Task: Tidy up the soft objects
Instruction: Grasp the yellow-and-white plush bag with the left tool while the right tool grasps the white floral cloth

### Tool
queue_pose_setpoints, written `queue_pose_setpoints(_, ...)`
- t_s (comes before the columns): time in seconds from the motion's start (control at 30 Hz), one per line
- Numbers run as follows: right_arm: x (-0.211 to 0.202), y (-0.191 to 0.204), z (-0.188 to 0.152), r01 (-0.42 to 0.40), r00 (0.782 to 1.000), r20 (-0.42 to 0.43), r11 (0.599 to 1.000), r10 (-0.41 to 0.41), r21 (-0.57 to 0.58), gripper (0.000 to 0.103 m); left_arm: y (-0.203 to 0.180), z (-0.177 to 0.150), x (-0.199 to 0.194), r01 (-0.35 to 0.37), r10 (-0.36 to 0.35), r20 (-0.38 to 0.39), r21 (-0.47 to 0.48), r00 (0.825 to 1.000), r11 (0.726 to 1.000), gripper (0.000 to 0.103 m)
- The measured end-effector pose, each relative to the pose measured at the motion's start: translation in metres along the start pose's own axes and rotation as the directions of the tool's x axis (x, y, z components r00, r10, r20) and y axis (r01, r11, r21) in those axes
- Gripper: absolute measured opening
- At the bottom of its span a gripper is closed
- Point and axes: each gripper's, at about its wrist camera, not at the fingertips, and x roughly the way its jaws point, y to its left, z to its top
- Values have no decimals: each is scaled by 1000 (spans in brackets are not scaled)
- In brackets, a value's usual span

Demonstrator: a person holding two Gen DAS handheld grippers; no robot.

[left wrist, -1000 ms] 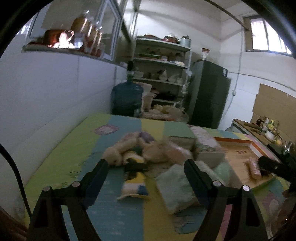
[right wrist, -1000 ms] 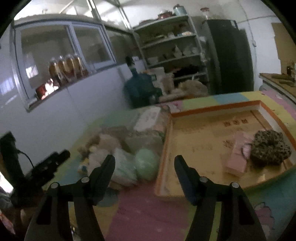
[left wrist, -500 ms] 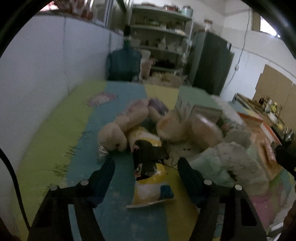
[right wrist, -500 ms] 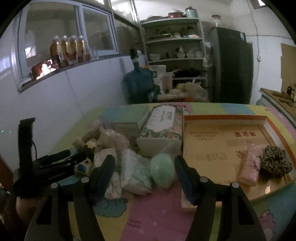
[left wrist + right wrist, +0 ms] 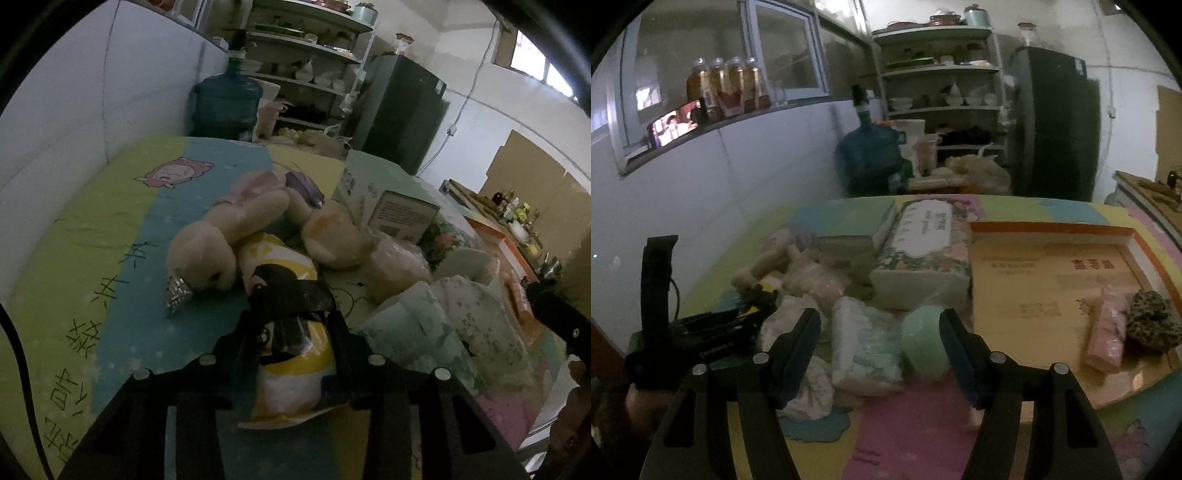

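Observation:
A small yellow and white cartoon plush (image 5: 291,373) with black hair lies on the colourful mat (image 5: 122,236). My left gripper (image 5: 295,321) has it between its fingers, its jaws closing and the pads pressing into its sides. Just beyond lie a cream plush rabbit (image 5: 207,254) and a second cream plush (image 5: 332,236). My right gripper (image 5: 879,332) hangs open above a wrapped tissue pack (image 5: 864,347), with a green round puff (image 5: 923,339) by its right finger, touching neither. The left gripper (image 5: 753,299) also shows at the left of the right wrist view.
A cardboard tray (image 5: 1052,266) on the right holds a pink pack (image 5: 1106,332) and a leopard scrunchie (image 5: 1152,321). A floral tissue box (image 5: 923,247) and a pale green box (image 5: 388,199) stand behind the pile. A white wall (image 5: 74,110) borders the mat's left side.
The left gripper dropped forward onto the yellow plush and its jaws narrowed from wide open to around it. The right gripper swung left from the tray to the tissue packs, still open.

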Motion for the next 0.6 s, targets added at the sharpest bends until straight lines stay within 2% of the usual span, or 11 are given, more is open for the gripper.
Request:
queue_pose_setpoints(0.27, 3, 18, -11, -137, 989, -64, 989, 133, -53, 68, -3, -11, -24, 4, -5, 57, 14, 998, 1000, 39)
queue_pose_setpoints(0.4, 3, 32, -16, -164, 984, -89, 981, 155, -107, 61, -4, -13, -32, 11, -12, 70, 10, 997, 1000, 39)
queue_pose_setpoints(0.5, 9, 39, -21, -170, 980, -128, 975, 152, -143, 45, -7, -16, -36, 27, -28, 78, 12, 997, 1000, 39)
queue_pose_setpoints(0.57, 17, 42, -25, -162, 976, -173, 974, 134, -160, 25, -8, -19, -37, 44, -45, 82, 12, 996, 999, 39)
queue_pose_setpoints(0.6, 20, 42, -27, -159, 974, -190, 974, 127, -163, 20, -7, -19, -39, 52, -53, 85, 13, 995, 999, 39)
